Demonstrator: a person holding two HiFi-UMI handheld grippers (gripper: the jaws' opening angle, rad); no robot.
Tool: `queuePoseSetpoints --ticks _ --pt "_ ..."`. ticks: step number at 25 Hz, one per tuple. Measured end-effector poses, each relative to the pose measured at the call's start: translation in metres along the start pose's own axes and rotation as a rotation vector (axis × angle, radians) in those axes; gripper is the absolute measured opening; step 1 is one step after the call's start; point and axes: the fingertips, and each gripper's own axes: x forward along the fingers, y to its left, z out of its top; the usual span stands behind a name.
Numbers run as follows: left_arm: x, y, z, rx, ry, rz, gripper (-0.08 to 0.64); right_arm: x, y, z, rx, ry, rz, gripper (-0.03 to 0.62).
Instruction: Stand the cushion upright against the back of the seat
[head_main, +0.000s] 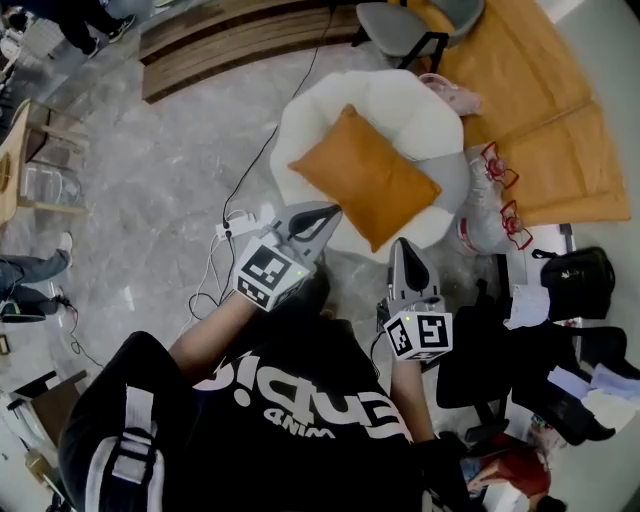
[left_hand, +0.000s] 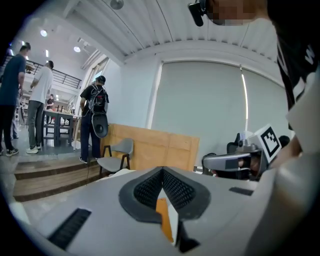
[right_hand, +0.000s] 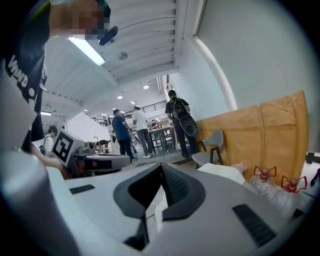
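One white seat (head_main: 300, 120) stands on grey floor (head_main: 170, 150), which is open to the seat's left. A tan board (head_main: 540, 90) and one grey chair (head_main: 395, 22) crowd it behind and to the right. One orange cushion (head_main: 365, 178) lies flat on the seat, set diamondwise, its low corner at the front rim. Two clear bags (head_main: 490, 175) with red tops touch the seat's right edge. Two grippers hover near the front rim. The left gripper (head_main: 325, 213) and right gripper (head_main: 403, 247) both have their jaws closed together, holding nothing. One power strip (head_main: 238, 228) lies beside the left gripper.
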Motion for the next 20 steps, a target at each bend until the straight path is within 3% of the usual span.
queuePoseSetpoints --ticks 8,14,20 --pt "0.050 0.069 -0.014 -0.052 0.040 -0.020 0.008 0.082 -0.027 -0.004 -0.026 0.080 0.000 0.020" --pt "0.103 0.077 -0.048 -0.049 0.113 -0.077 0.008 0.134 -0.066 -0.023 0.006 0.119 0.002 0.020" --pt "0.151 0.101 -0.065 -0.075 0.154 -0.037 0.008 0.171 -0.108 -0.044 0.050 0.156 0.005 0.020"
